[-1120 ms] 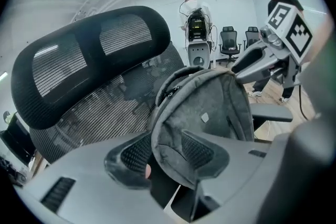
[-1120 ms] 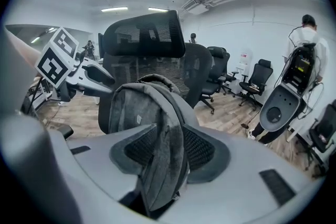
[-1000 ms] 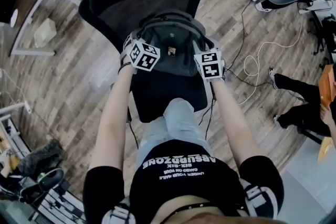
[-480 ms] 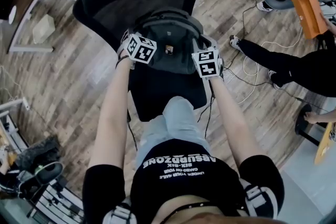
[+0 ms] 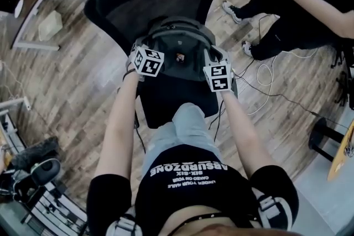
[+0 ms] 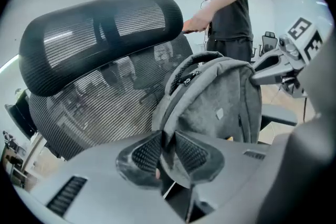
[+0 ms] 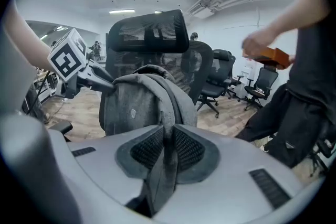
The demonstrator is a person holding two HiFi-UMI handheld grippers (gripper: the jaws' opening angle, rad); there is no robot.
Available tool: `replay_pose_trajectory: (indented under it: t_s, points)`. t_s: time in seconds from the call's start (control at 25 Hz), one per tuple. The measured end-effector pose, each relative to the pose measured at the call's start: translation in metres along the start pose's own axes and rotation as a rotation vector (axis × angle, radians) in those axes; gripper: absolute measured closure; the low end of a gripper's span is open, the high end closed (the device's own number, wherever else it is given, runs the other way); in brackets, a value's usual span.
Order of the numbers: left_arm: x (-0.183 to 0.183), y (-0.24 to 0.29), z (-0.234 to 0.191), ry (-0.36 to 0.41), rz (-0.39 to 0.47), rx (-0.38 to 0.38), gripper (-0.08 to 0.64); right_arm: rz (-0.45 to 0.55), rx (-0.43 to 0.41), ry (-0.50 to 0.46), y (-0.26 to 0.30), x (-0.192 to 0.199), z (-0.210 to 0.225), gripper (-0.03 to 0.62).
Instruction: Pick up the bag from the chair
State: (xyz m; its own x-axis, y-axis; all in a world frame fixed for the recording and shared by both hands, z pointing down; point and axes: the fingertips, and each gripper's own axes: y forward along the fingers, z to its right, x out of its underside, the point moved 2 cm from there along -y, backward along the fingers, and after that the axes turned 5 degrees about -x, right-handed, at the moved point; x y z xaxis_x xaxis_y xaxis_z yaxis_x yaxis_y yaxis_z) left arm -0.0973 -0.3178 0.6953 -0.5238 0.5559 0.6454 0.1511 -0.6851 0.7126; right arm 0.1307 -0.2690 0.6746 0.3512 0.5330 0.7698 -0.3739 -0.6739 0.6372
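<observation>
Left gripper (image 6: 168, 139) and right gripper (image 7: 168, 140): just closed down, now clamped on grey fabric at either side of bag (image 5: 178, 41), so grasp looks done; still sitting upright at rear edge of chair (image 5: 166, 99), lift-off left to do.

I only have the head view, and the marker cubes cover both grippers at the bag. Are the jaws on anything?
Observer: Yes for the left gripper. In its own view the jaws have just been closing and now pinch a grey fold at the side of the bag, probably a strap.
Operator: Right one?
Observer: The right gripper has just been closing too, and its pads press a grey strap from both sides.
Operator: Bag off the seat yet?
Observer: Can't tell, its bottom is hidden. It stands upright against the chair's mesh back.
</observation>
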Motion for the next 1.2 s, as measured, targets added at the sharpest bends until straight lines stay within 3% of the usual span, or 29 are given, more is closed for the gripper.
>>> replay_pose_trajectory:
  t_s: [0.24,0.76,1.2]
  points:
    - [0.008,-0.019,0.006,-0.032,0.017,-0.008,0.469,-0.002,0.011,-0.056,-0.009,0.006,-0.007,0.52]
    - [0.025,-0.042,0.016,-0.144,0.009,0.003,0.468,-0.008,0.031,-0.034,-0.025,0.017,-0.022,0.525]
    - [0.044,-0.063,0.026,-0.133,-0.018,0.017,0.469,-0.034,-0.004,-0.046,-0.042,0.032,-0.041,0.524]
